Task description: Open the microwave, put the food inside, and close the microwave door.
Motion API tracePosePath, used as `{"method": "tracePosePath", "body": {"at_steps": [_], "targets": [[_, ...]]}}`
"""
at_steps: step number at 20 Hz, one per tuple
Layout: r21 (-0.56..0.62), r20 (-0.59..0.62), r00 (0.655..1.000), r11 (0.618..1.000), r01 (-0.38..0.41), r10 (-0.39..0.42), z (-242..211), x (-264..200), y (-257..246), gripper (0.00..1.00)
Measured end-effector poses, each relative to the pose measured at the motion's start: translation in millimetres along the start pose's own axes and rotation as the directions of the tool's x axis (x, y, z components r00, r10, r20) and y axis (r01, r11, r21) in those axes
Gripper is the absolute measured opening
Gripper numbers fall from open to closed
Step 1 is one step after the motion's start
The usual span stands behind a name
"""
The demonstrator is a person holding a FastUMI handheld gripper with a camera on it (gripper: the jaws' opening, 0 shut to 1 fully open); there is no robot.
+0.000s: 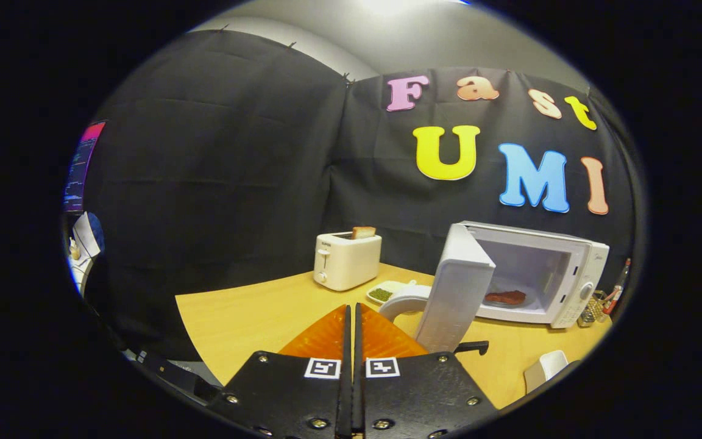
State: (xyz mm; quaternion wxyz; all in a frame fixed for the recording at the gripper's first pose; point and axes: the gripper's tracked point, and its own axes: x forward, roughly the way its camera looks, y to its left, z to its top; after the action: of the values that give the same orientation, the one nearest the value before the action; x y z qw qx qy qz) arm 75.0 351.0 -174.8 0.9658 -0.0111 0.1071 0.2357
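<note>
While the fingers (351, 317) sit together, food (505, 297) lies beyond them inside the open microwave (561, 268).

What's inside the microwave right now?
Inside the open microwave, reddish food lies on a plate. The door covers the cavity's near side. The gripper is shut, empty, short of it.

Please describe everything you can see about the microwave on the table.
The microwave is a white box, apparently plastic and metal, standing upright on the wooden table against the black cloth wall. Its door, hinged on the side toward the toaster, is swung wide open toward the camera. Inside, a reddish piece of food lies on a plate. A control panel with round knobs runs down the far side. The gripper, fingers closed together and empty, sits before the door, not touching it.
</note>
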Motion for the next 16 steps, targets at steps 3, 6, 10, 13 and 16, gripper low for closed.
{"method": "tracePosePath", "body": {"at_steps": [3, 6, 10, 13, 16], "targets": [[0.017, 0.001, 0.997, 0.997, 0.074, -0.074, -3, -8, -44, 0.01], [0.028, 0.021, 0.988, 0.988, 0.15, -0.15, -3, -14, -95, 0.01], [0.058, 0.007, 0.971, 0.969, 0.239, -0.239, -5, -18, -163, 0.02], [0.076, -0.008, 0.957, 0.955, 0.288, -0.288, -11, -16, -203, 0.01], [0.068, -0.006, 0.935, 0.933, 0.355, -0.355, -11, -17, -243, 0.01]]}}
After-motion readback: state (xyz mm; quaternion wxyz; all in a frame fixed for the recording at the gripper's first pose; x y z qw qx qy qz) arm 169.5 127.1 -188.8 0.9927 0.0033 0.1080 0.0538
